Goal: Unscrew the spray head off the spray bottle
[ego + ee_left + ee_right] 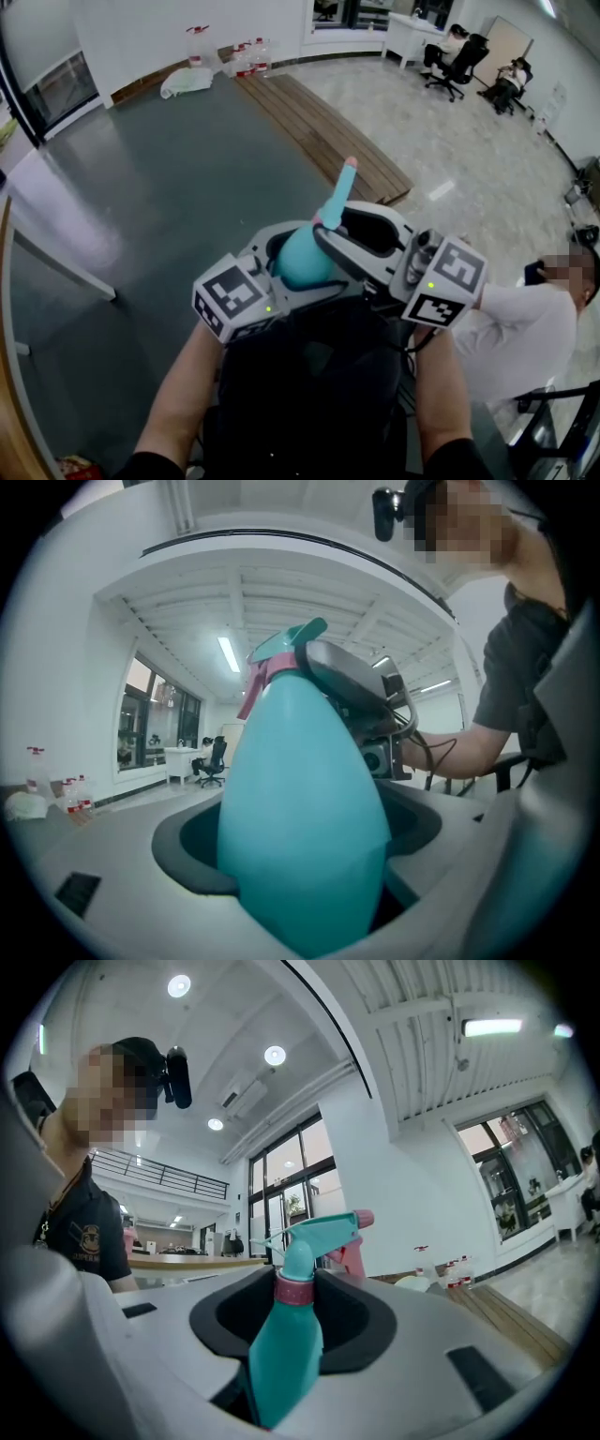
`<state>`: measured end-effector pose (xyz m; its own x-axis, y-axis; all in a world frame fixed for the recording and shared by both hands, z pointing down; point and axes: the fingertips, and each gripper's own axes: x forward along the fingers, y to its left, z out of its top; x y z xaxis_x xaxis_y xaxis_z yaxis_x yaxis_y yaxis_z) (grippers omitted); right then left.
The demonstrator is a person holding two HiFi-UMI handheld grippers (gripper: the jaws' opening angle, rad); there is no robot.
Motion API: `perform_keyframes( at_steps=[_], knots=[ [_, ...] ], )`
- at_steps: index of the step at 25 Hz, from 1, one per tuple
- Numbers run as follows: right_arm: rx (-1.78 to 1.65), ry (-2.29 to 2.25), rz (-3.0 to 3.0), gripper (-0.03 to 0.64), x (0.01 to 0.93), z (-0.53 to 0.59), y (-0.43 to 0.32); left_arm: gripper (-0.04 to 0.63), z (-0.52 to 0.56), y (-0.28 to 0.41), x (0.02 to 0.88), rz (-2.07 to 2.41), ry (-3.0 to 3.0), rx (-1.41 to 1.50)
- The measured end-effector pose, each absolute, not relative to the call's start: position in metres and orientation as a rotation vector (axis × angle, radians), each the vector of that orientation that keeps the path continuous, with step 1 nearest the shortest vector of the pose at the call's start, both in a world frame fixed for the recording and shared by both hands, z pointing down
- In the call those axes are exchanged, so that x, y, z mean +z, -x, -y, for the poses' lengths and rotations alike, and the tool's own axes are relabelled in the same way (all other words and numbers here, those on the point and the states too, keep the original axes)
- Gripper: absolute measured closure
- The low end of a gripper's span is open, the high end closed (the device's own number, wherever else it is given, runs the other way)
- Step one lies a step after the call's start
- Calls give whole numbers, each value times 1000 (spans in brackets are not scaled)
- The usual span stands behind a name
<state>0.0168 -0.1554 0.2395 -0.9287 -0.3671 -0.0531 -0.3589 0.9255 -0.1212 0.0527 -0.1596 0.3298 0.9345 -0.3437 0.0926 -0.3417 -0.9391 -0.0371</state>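
Teal spray bottle (300, 261) is being held in the air between both grippers, the left gripper (300, 855) clamping its wide body with jaws set well apart, the right gripper (298, 1312) pinching the spray head (319, 1235) at its pink collar (297, 1290).

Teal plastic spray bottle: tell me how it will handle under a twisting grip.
Probably slippery: the teal plastic spray bottle has a smooth, tapering body that could slip when squeezed. Weight uncertain; its opaque wall hides any liquid. Its pink cylindrical collar likely grips better.
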Motion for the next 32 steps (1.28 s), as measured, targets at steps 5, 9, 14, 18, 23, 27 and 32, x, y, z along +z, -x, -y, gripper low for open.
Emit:
perform_keyframes(
  at_steps=[5,9,14,18,23,27,32],
  knots=[
    [-178,431,-3009,485,236,144,-14,160,142,-52,328,-346,3116,-134],
    [-169,344,-3010,484,235,139,-13,160,134,-52,325,-262,3135,-107],
    [-135,435,-3021,472,236,142,-14,160,144,-54,324,-413,3103,-87],
    [-99,588,-3018,468,239,149,-18,160,158,-56,326,-575,3060,-74],
    [-78,772,-2987,457,239,153,-19,160,171,-48,322,-745,3017,-34],
    [-128,925,-2931,457,238,160,-26,160,180,-50,327,-847,2978,-75],
    [-199,1018,-2889,457,242,159,-17,158,183,-44,334,-922,2951,-123]
  ],
)
